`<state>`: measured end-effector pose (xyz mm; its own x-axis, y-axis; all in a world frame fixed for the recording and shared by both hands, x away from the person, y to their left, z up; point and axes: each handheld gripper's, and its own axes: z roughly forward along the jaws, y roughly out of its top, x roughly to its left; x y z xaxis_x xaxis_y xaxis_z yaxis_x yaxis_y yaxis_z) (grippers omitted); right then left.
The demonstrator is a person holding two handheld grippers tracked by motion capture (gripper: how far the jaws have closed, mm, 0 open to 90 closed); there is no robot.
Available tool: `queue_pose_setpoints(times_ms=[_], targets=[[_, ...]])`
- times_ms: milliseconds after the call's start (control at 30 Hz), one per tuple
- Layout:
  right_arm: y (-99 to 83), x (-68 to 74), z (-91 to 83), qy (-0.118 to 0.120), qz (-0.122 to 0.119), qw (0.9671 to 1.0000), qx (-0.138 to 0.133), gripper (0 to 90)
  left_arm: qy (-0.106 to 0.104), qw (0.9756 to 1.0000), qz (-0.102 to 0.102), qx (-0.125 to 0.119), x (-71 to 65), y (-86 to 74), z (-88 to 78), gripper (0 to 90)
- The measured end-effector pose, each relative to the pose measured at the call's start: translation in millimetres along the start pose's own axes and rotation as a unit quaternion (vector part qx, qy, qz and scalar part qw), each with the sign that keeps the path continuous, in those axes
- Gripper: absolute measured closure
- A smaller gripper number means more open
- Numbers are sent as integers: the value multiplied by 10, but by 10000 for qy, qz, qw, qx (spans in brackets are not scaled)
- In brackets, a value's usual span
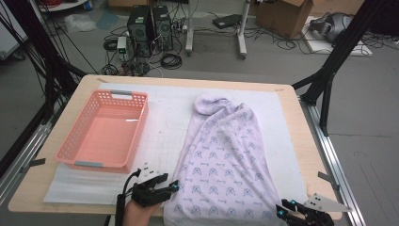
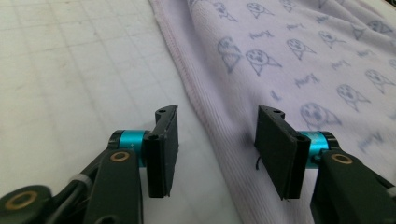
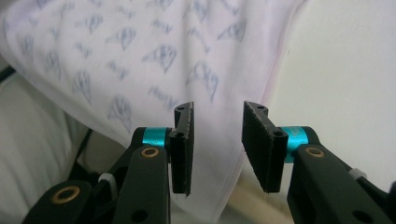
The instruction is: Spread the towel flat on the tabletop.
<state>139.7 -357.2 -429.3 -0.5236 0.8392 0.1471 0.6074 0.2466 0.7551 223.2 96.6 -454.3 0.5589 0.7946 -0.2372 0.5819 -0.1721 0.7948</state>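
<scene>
On the table (image 1: 301, 155) before me, the garment (image 1: 226, 160) lies right of the basket (image 1: 104, 132), apart from it. My left gripper (image 1: 175, 185) sits at its near left hem, my right gripper (image 1: 281, 208) apparently at its near right corner.

lab: computer towers (image 1: 150, 29), floor cables (image 1: 169, 60)

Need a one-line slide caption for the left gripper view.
Open left hand-held gripper straddling the ribbed hem of a lilac printed garment on a white gridded mat.
</scene>
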Motion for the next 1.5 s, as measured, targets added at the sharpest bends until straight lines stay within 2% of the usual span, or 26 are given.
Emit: queue_pose_setpoints(times_ms=[67, 100, 133, 167, 200, 267, 367, 467, 567, 633, 667, 700, 733, 767, 800, 867, 900, 1000, 1133, 1233, 1300, 1400, 1500], targets=[[46, -20, 19, -119, 39, 9999, -109, 623, 4, 9999, 139, 60, -47, 42, 67, 509], [68, -30, 34, -193, 73, 9997, -131, 622, 161, 9992, 361, 72, -85, 42, 85, 578], [92, -44, 58, -263, 96, 9995, -147, 622, 350, 9980, 530, 75, -108, 39, 86, 683], [117, -63, 90, -329, 122, 9993, -159, 622, 250, 9986, 457, 118, -93, 41, 73, 816], [140, -78, 123, -392, 178, 9989, -168, 625, 270, 9988, 388, 128, -95, 34, 55, 862], [187, -105, 199, -488, 231, 9983, -197, 627, 334, 9983, 459, 146, -105, -8, -18, 870], [258, -123, 317, -584, 239, 9979, -149, 628, 284, 9986, 428, 94, -77, -133, -203, 871], [326, -139, 440, -713, 212, 9972, -85, 616, 262, 9981, 539, 111, -62, -267, -418, 870], [388, -158, 577, -883, 298, 9956, 1, 587, 263, 9979, 588, 103, -52, -370, -603, 871], [415, -170, 685, -866, 393, 9954, 115, 583, 228, 9979, 592, 109, -49, -419, -679, 870], [424, -153, 732, -912, 391, 9950, 122, 591, 185, 9981, 582, 96, -47, -437, -701, 870], [433, -128, 751, -928, 340, 9951, 60, 644, 134, 9982, 577, 91, -48, -448, -710, 869], [437, -109, 770, -839, 332, 9959, 49, 670, 87, 9983, 579, 79, -52, -451, -706, 866], [434, -78, 777, -856, 228, 9961, 45, 794, 27, 9984, 562, 85, -52, -445, -693, 860], [427, -51, 774, -640, 153, 9978, 75, 867, -26, 9987, 508, 79, -51, -437, -672, 837], [418, 3, 744, -640, -110, 9977, 171, 877, -67, 9991, 413, 28, -32, -410, -633, 735], [405, 13, 712, -634, -164, 9976, 219, 880, -34, 9994, 350, 1, -17, -392, -617, 672], [303, -22, 553, -659, -283, 9970, 292, 882, 116, 9996, 267, -71, 26, -314, -549, 574], [122, -72, 306, -638, -346, 9965, 423, 882, 196, 9996, 162, -146, 71, -176, -420, 525], [18, -88, 160, -486, -271, 9972, 491, 880, 291, 9994, 138, -90, 102, -42, -286, 506], [-24, -94, 99, -441, -184, 9983, 343, 853, 297, 9995, 85, -82, 109, 45, -181, 498], [28, -115, 76, -555, -45, 9984, 71, 715, 229, 9996, 127, 77, 73, 142, -5, 492], [135, -164, 149, -736, 152, 9971, -135, 586, 228, 9992, 175, 260, 17, 182, 159, 495]])
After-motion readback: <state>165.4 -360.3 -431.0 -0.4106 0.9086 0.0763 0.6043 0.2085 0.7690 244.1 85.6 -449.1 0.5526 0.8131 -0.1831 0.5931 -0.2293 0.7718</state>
